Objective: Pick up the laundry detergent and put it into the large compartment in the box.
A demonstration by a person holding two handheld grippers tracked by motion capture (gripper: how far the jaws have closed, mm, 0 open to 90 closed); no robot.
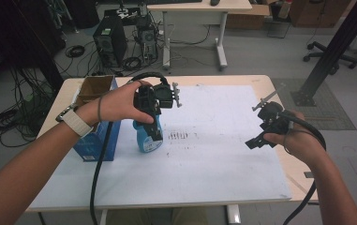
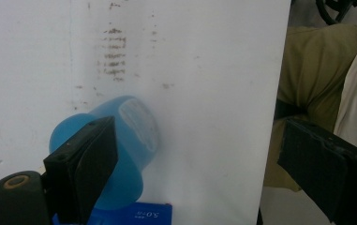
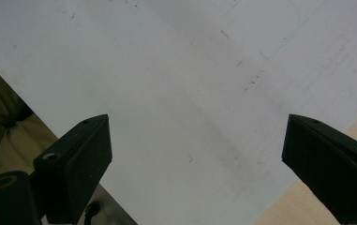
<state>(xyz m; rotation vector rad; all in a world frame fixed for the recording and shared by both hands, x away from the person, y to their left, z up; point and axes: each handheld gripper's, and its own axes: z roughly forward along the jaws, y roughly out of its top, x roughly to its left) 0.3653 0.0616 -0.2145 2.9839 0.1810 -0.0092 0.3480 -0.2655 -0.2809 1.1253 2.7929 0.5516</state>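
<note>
The left tool (image 1: 153,123) hangs released over the blue bottle (image 1: 148,138), which stands near the bench's (image 1: 260,84) left edge beside a blue box (image 1: 93,140); no grasp yet, so pickup remains. The right tool (image 1: 260,136), jaws spread, hovers empty near the right edge. The bottle's cap is hidden.
</note>
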